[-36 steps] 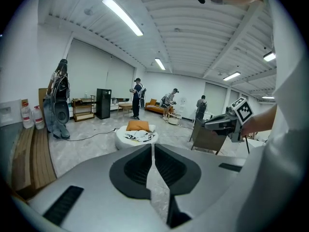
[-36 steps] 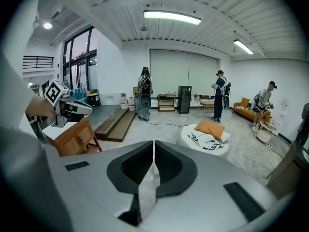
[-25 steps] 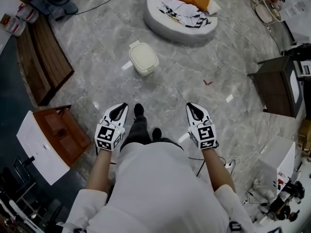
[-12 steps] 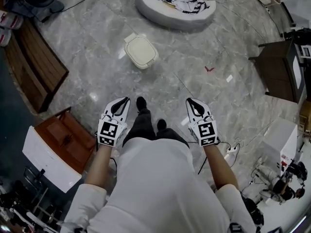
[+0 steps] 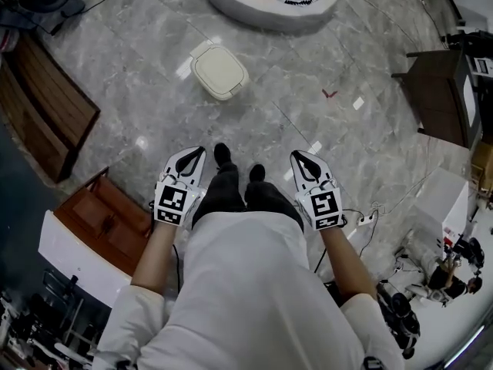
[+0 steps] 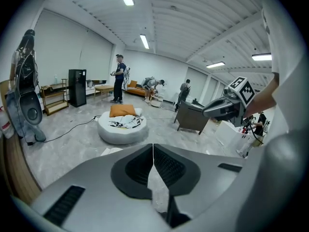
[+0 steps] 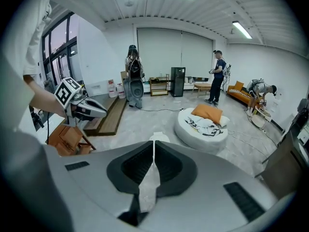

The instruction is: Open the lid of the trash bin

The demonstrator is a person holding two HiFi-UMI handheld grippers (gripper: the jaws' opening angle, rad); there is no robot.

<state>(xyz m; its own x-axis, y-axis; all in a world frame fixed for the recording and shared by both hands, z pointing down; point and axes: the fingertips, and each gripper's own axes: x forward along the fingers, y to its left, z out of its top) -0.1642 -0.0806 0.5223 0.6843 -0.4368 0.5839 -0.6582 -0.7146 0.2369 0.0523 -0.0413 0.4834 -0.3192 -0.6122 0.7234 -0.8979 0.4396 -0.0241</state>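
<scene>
The trash bin (image 5: 219, 71) is a small cream box with its lid down, standing on the grey marble floor ahead of the person's feet. Only its top edge peeks over the jaws in the left gripper view (image 6: 111, 150) and the right gripper view (image 7: 158, 138). My left gripper (image 5: 198, 152) and right gripper (image 5: 295, 156) are held at waist height, well short of the bin, one on each side of the legs. Both are shut with nothing between the jaws.
A round white floor cushion (image 5: 269, 2) lies beyond the bin. Wooden boards (image 5: 42, 99) and an open brown box (image 5: 104, 222) are at the left, a dark cabinet (image 5: 439, 91) and a power strip (image 5: 367, 218) at the right. A person (image 7: 218, 76) stands far off.
The person has stepped forward, so the bin and the cushion have come closer. Both grippers stayed shut and kept their place beside the body.
</scene>
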